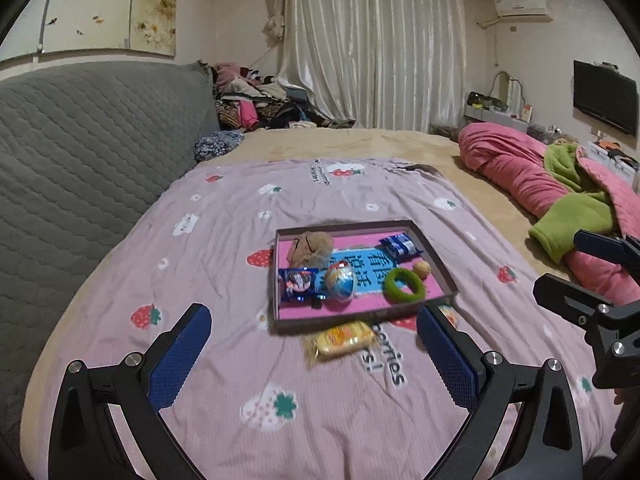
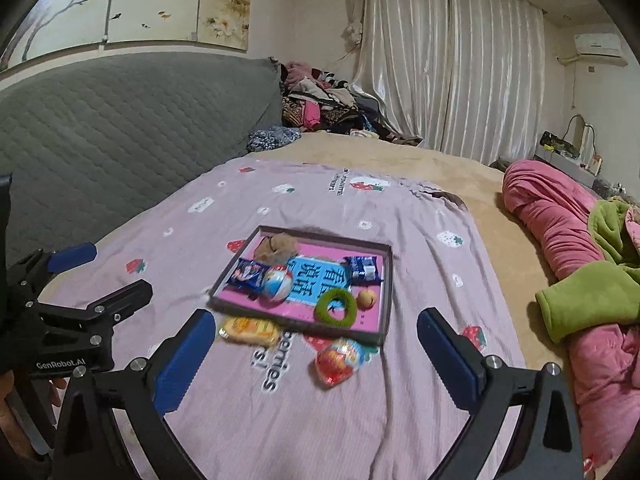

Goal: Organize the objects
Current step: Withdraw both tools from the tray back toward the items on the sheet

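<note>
Tray (image 2: 386, 292) hides part of the yellow packet (image 2: 250, 330) beside it.

Left gripper (image 1: 314, 334) and right gripper (image 2: 316, 338), side by side, fingers spread wide, seemingly empty.

Bare sheet (image 2: 360, 420) lies open before the tray (image 2: 387, 292), where only a yellow packet (image 2: 250, 330) and red packet (image 2: 338, 362) obstruct; a pink quilt (image 2: 560, 232) crowds the right.
</note>
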Available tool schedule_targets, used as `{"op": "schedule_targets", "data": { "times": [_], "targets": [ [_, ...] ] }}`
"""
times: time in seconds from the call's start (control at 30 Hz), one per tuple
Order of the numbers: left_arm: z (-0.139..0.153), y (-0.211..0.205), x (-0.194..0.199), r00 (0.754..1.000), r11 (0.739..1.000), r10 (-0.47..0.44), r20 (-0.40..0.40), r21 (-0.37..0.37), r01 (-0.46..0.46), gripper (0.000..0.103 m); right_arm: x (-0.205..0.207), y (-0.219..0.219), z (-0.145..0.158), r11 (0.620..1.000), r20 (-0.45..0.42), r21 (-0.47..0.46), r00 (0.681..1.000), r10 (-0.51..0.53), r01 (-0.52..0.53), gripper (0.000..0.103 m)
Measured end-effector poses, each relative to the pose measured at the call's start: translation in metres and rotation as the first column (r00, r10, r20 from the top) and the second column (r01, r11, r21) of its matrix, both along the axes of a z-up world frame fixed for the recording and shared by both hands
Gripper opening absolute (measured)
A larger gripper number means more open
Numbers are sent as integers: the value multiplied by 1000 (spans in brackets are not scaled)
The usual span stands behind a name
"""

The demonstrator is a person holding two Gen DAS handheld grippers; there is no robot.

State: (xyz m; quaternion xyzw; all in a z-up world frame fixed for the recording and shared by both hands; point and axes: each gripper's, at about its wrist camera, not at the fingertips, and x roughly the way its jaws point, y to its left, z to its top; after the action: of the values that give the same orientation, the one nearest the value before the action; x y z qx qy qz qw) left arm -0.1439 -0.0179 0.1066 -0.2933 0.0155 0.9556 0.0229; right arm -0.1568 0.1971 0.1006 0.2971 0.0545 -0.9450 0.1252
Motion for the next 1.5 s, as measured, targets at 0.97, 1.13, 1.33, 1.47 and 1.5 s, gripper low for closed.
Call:
{"op": "schedule_targets", "data": {
  "times": [0.97,1.13,1.33,1.47,1.5],
  "targets": [
    [-33,-4,90,997,998,-56,45,-34,58,102,86,-15,-24,999,54,39,999,3,-5,102],
    [-48,3,81,995,997,-72,66,-31,74,102,83,-15,-37,999,85,48,996,3,-8,102],
    [-66,11,64,990,992,-120,80,-39,123,102,74,-9,-50,999,105,45,994,-4,-1,102],
    [-81,8,47,984,988,-148,102,-23,151,102,65,-2,-61,999,128,38,991,-22,17,102],
    [-84,6,43,983,988,-152,105,-17,154,102,62,-1,-63,999,133,36,991,-23,18,102]
  ]
}}
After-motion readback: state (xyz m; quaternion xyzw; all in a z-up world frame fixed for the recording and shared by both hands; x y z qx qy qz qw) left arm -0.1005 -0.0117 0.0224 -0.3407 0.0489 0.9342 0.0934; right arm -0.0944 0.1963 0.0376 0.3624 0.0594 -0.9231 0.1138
